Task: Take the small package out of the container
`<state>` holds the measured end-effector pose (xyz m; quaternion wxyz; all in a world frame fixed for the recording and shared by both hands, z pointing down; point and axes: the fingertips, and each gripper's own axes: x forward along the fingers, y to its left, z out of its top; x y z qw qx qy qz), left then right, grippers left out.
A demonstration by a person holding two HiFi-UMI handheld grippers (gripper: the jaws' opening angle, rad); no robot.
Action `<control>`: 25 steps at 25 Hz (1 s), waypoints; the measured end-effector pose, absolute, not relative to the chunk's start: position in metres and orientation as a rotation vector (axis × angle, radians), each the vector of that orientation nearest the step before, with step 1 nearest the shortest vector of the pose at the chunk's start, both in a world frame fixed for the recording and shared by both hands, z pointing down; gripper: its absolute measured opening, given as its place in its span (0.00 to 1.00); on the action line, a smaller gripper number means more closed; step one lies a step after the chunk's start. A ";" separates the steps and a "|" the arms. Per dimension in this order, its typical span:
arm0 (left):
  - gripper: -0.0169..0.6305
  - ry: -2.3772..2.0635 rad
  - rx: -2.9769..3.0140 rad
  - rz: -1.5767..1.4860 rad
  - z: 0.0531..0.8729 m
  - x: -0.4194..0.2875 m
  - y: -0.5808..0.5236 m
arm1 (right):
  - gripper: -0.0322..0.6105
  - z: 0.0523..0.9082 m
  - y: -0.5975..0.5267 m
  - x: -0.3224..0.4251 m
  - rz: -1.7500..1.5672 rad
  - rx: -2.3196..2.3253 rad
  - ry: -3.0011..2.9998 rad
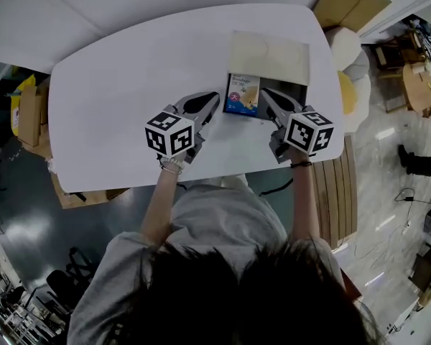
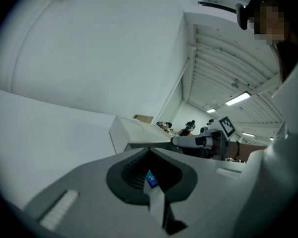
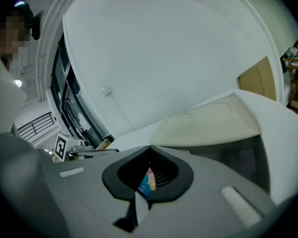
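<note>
The small package (image 1: 243,94), blue and cream, lies at the near edge of the dark container (image 1: 293,94), whose beige lid (image 1: 269,56) is folded back. My left gripper (image 1: 218,97) meets the package's left edge and my right gripper (image 1: 263,92) its right edge. Both are shut. In the left gripper view a blue sliver of the package (image 2: 151,179) shows inside the hollow behind the closed tips (image 2: 149,150). The right gripper view shows the same thing, a coloured strip of package (image 3: 148,181) behind closed tips (image 3: 149,147), with the lid (image 3: 213,123) to the right.
The white table (image 1: 122,99) ends just near of my grippers. Cardboard boxes (image 1: 29,110) stand on the floor at the left, a wooden slatted bench (image 1: 337,192) at the right, and more cardboard (image 1: 348,6) beyond the far edge.
</note>
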<state>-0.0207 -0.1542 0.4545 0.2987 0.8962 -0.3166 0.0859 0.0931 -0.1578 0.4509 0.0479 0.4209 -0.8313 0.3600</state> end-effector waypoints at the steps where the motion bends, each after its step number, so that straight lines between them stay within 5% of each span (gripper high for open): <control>1: 0.01 -0.837 2.376 0.229 0.456 -0.020 -0.155 | 0.07 0.454 -0.159 0.093 1.115 1.269 -2.526; 21: 0.01 -0.815 2.306 0.240 0.483 -0.021 -0.162 | 0.07 0.496 -0.174 0.096 1.395 1.062 -2.317; 25: 0.01 -0.820 2.305 0.236 0.483 -0.021 -0.162 | 0.18 0.500 -0.173 0.093 1.463 1.012 -2.292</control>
